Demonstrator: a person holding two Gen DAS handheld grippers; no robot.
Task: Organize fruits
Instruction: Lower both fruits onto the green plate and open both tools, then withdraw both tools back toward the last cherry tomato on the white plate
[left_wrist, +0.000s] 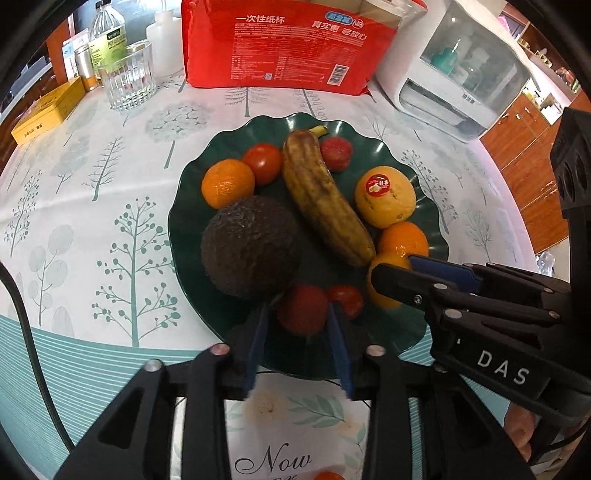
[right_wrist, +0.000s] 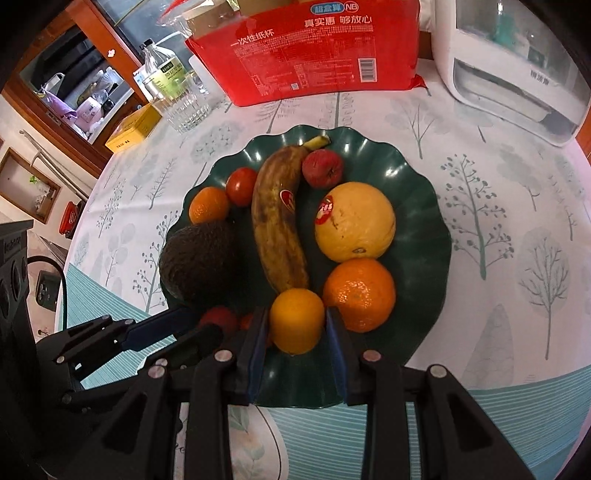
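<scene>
The small red fruit (left_wrist: 302, 308) lies at the near rim of the green plate (left_wrist: 192, 206), just ahead of my left gripper (left_wrist: 299, 332), between its parted blue pads, which look clear of it. Right of it, my right gripper (right_wrist: 297, 326) pinches the small yellow orange (right_wrist: 296, 320). The banana (left_wrist: 325, 197) runs near to far between us

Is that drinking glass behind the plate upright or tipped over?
Upright. The glass stands on its base on the tablecloth, rim upward, in both views.
</scene>
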